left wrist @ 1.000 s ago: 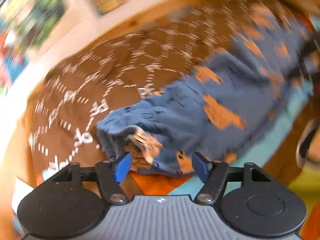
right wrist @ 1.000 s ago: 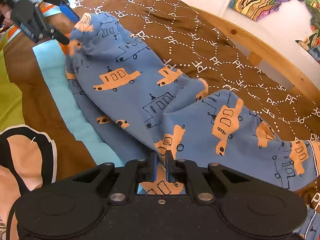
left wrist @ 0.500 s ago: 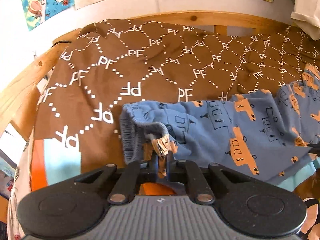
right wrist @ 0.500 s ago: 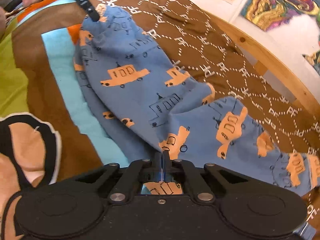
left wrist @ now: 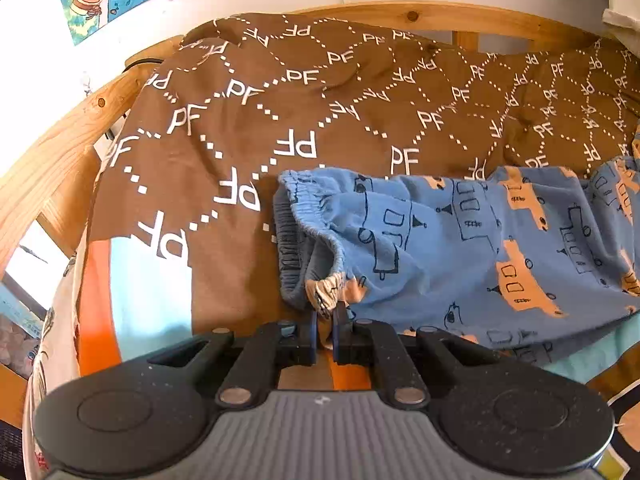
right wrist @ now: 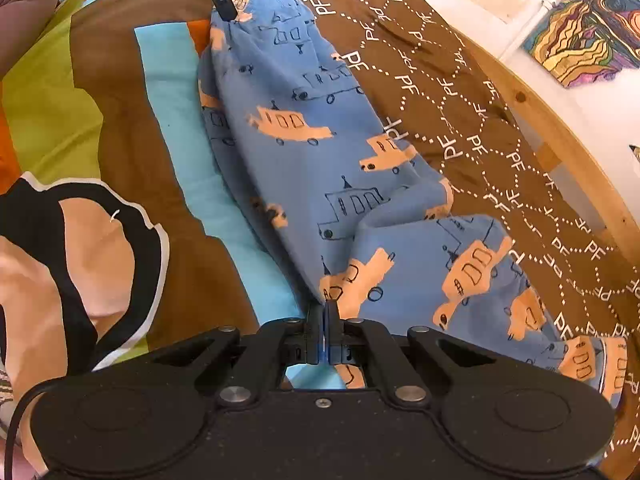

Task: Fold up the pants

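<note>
Blue cotton pants (left wrist: 460, 248) printed with orange boats are being stretched across the brown patterned bedspread (left wrist: 280, 120), waistband at nine o'clock. Fabric is being pinched by left gripper (left wrist: 325, 322) and right gripper (right wrist: 322, 312).

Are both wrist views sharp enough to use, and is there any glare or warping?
Left wrist view: sharp, pants well lit, white wall overexposed, bed frame bowed by fisheye. Right wrist view: sharp, even daylight, same curved edges, no glare on the fabric.
</note>
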`<state>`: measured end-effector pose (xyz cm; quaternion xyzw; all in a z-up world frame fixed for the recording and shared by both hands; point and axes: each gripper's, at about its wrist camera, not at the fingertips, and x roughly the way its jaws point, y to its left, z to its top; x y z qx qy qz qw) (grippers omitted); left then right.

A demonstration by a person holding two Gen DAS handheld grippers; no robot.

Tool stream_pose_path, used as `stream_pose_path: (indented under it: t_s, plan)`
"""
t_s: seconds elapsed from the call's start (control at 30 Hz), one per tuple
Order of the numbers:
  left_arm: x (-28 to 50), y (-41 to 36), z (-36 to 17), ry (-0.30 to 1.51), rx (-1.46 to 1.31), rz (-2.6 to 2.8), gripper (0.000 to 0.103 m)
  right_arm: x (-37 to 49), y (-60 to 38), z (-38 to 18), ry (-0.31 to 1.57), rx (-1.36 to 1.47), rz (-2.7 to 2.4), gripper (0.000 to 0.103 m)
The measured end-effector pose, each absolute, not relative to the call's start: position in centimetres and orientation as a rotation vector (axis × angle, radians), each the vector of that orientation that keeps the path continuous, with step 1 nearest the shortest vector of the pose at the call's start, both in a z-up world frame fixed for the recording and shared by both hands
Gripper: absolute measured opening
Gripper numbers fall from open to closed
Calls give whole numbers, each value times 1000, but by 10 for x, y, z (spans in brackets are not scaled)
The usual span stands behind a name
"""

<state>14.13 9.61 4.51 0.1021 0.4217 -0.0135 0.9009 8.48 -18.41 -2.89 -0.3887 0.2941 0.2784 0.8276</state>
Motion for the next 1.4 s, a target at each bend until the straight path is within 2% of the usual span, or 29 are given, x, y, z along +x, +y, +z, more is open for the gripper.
stream_pose_path:
  t_s: [0.13, 0.17, 0.2, 0.23, 0.27, 0.3, 0.5, 0.73, 0.93, 1.03, 1.13, 1.2, 1.23, 1.3, 1.4]
  plan:
    - [140, 85, 36, 871, 277, -18, 14, 90, -183, -34, 634, -796, 575, 2]
    - [138, 83, 37, 873, 279, -17, 28, 89, -183, -34, 632, -789, 570, 8]
    - [136, 80, 39, 878, 275, -21, 59, 88, -185, -32, 627, -784, 559, 21]
    - [134, 78, 42, 872, 265, -21, 74, 87, -188, -29, 619, -778, 544, 32]
    - [129, 76, 45, 851, 253, -13, 90, 85, -193, -25, 609, -760, 526, 57]
    - [123, 71, 48, 819, 249, -7, 93, 83, -200, -20, 602, -733, 510, 75]
    - [100, 5, 47, 678, 326, -162, 103, 83, -259, 3, 606, -486, 334, 99]
    - [85, -124, 20, 530, 497, -570, 102, 98, -335, 18, 628, -188, 139, 102]
    - [90, -188, -4, 538, 635, -736, 83, 128, -386, 35, 630, -13, 103, 100]
    - [90, -198, -15, 554, 682, -767, 75, 149, -411, 38, 635, 87, 93, 93]
    - [92, -202, -26, 574, 733, -789, 57, 169, -432, 37, 643, 179, 91, 78]
    - [93, -206, -30, 587, 759, -793, 41, 178, -441, 35, 641, 219, 89, 63]
    - [94, -207, -31, 592, 765, -798, 38, 183, -446, 34, 640, 242, 92, 61]
    - [94, -206, -30, 597, 767, -802, 24, 190, -453, 33, 633, 278, 93, 54]
    - [96, -207, -30, 601, 763, -794, 8, 202, -462, 32, 632, 335, 88, 50]
